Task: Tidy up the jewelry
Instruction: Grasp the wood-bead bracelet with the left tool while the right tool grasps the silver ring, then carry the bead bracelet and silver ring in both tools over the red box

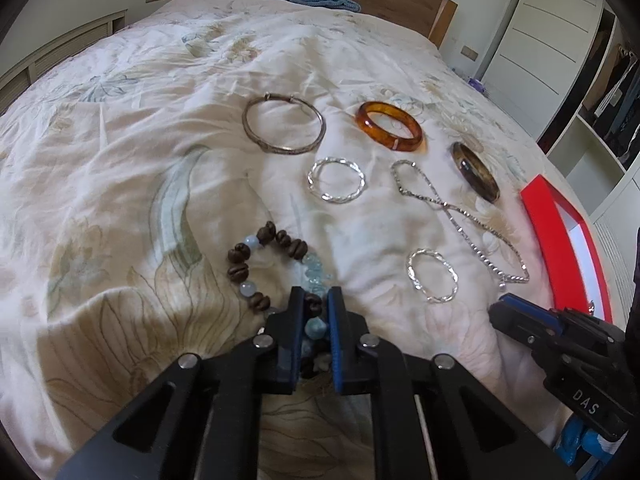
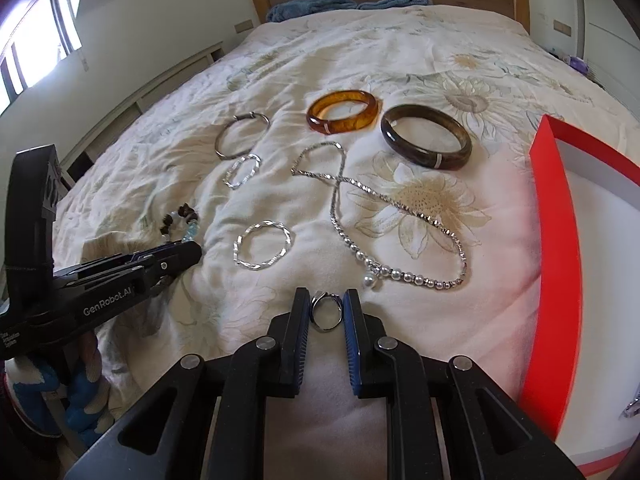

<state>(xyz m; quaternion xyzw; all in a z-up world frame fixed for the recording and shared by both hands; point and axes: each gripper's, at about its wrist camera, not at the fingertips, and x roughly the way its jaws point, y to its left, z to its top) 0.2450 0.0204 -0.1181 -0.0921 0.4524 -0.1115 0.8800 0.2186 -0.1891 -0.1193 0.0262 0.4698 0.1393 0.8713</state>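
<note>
Left wrist view: left tool was clamped on the beaded bracelet, brown and pale blue beads pressed between its pads, near the foot edge of the bed.
Beyond it: thin metal bangle, amber bangle and dark bangle lay in a row toward the headboard; two twisted silver hoops and a silver necklace lay nearer.
Bed's right edge: red box.
Right wrist view: right tool was closed on a silver ring, pads touching both its sides, at the bed's foot edge.
Just beyond: necklace's pearl end.
Right side: red box, white inside.
</note>
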